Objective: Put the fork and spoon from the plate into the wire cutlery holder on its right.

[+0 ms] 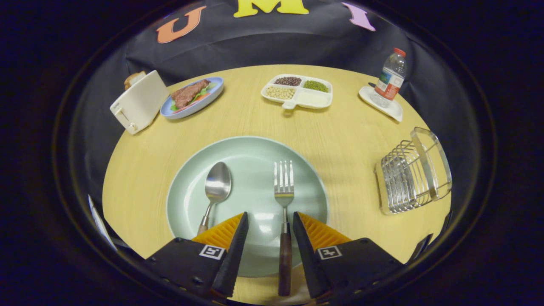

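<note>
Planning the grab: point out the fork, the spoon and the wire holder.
fork (pixel 284 187): gripper view, on its neck below the tines.
spoon (pixel 217 182): gripper view, on its bowl.
wire holder (pixel 399 182): gripper view, on its wires.

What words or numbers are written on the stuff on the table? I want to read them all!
None can be read.
Water bottle label: the print is too small and blurred to read.
Toaster: a tiny mark on its side, too small to read.
Square tags on the tongs: black-and-white patterns, not words.
The tongs are open, with the fork handle between the fingers.
</note>
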Motion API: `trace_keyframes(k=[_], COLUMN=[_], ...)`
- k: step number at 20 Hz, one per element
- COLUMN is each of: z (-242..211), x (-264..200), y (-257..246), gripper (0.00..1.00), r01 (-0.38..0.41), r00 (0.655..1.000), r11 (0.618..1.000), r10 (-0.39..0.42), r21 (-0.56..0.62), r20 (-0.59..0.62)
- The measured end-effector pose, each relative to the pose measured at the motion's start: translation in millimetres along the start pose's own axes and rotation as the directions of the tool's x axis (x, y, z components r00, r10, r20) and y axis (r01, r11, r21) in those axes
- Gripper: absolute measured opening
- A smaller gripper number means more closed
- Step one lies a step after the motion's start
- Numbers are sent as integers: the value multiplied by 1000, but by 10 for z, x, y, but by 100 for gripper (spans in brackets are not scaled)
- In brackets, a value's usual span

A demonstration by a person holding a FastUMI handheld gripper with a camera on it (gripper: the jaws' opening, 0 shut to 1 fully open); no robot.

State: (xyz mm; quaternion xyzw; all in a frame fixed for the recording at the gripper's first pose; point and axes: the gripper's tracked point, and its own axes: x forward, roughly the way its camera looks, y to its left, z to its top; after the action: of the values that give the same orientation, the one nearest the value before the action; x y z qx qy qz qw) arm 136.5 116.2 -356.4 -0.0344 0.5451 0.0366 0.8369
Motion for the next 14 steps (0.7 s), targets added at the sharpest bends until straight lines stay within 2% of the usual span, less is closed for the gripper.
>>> trace_keyframes(k=[1,3,4,6,7,8,14], z=[16,4,-10,-21,7,-7,88], x=[66,42,50,81,45,30,-276], y=[4,28,70,64,60,59,84], gripper=[64,36,35,7,7,1,1], r01=[-8,-15,-46,-47,-43,-43,-72], r00=[1000,1000,999,999,999,999,996], r11=[1000,1000,999,999,999,999,997], r10=[8,16,46,47,43,43,71], r21=[10,10,18,13,15,14,8], r20=[4,-5,-12,-13,-7,-8,56])
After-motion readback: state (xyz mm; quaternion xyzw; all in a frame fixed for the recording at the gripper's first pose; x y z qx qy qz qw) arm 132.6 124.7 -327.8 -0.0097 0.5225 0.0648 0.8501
